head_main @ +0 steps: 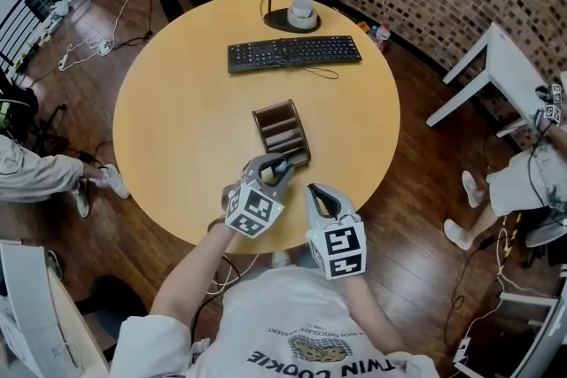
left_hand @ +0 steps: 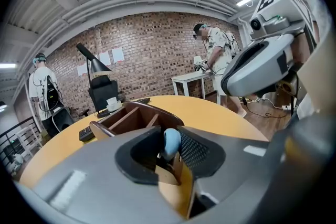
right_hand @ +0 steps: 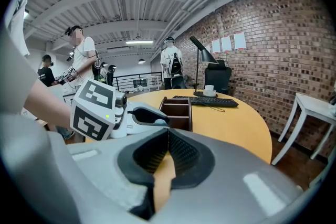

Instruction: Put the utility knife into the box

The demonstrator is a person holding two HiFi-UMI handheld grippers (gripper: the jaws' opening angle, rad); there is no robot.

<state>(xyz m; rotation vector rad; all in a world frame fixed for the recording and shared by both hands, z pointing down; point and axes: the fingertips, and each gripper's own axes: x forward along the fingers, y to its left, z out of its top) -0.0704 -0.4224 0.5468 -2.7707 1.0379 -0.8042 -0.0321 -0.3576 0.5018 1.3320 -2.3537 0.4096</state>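
Your left gripper point(head_main: 276, 165) is at the near end of the box point(head_main: 259, 127), jaws apart. The utility knife point(left_hand: 171, 140) stands upright between them, leaning on 1 pad. Your right gripper point(head_main: 323, 199) is just beside it, jaws closed, holding nothing.

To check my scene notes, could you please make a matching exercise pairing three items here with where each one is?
Things:
1. black computer keyboard
2. brown wooden divided box
3. light-blue utility knife

Places:
A. between the jaws of the left hand-held gripper
B. middle of the round wooden table
C. far part of the table

Pairs: 1-C, 2-B, 3-A.
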